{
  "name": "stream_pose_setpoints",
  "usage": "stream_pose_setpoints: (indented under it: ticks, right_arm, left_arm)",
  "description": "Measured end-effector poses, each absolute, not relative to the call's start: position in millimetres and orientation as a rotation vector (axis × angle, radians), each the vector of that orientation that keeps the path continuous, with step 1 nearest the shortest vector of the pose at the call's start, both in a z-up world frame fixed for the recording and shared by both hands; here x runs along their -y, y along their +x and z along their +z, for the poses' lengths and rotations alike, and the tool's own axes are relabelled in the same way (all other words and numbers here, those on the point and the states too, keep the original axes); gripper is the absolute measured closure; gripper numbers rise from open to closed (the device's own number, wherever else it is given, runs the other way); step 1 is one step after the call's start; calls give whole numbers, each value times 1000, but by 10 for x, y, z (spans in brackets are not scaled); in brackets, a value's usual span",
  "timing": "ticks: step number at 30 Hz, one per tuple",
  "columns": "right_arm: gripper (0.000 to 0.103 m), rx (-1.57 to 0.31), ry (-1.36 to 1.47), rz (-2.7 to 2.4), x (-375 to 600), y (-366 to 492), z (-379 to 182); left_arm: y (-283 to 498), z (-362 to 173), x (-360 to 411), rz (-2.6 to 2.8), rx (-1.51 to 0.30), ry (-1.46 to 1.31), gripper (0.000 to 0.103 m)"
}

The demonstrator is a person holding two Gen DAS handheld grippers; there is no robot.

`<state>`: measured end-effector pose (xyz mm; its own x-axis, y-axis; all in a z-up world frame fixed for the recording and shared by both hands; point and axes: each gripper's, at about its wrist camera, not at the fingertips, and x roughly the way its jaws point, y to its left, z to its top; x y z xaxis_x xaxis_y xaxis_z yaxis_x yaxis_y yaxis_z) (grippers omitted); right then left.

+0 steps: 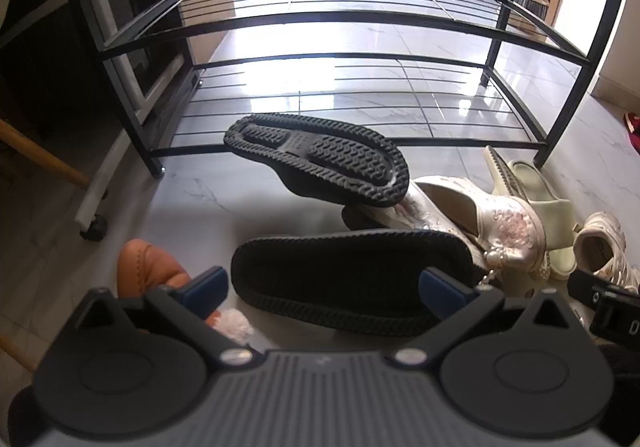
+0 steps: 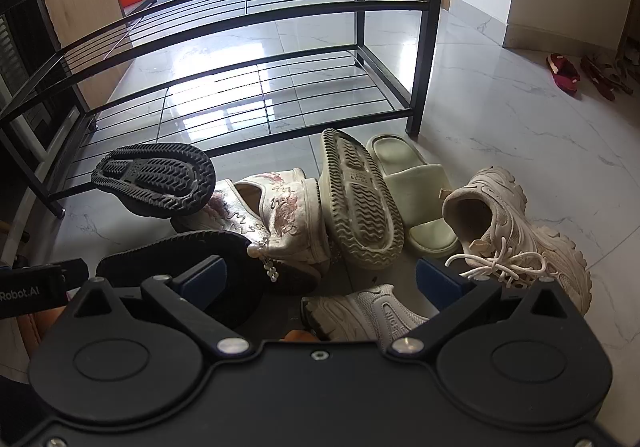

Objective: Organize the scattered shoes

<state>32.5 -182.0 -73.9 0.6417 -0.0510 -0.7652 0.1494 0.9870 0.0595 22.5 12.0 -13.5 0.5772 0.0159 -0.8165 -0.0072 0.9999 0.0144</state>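
nothing is shelved yet — the black metal shoe rack [image 1: 360,19] at 12 o'clock has bare tiers, so all the sorting is left to you. your left gripper [image 1: 324,289] and right gripper [image 2: 320,279] both hang wide open, holding nothing. the black slippers [image 1: 344,279], embroidered shoes [image 2: 280,215], green slides [image 2: 416,187] and white sneakers [image 2: 520,231] lie heaped on the floor just ahead.

- Black slipper [image 2: 154,177]: sole up, propped on the embroidered shoes [image 2: 276,215].
- Second black slipper [image 1: 348,279]: sole up on the floor.
- Green slides [image 2: 416,183]: one upright, one [image 2: 360,203] tilted on edge, sole showing.
- Cream sneakers [image 2: 516,223]: one upright, one [image 2: 368,311] nearer.
- Rack [image 2: 256,7]: black, shelves bare.
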Motion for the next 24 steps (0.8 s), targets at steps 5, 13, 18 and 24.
stream_pose_setpoints:
  ticks: [5,13,18,24]
  right_arm:
    - [0,-867,120,-112,1826,323,-737]
    - [0,-868,127,-109,1833,328,-740]
    - [0,-862,140,-105,1837,420,-744]
    - [0,-855,157,-99,1841,534,-748]
  left_arm:
    - [226,-142,-126,18,-957,8,1]
    - [282,-156,-168,16,-944,16,1]
    - [375,-241,-228,1,-950,18,1]
    - [553,-390,-440,-20,-977,-49,1]
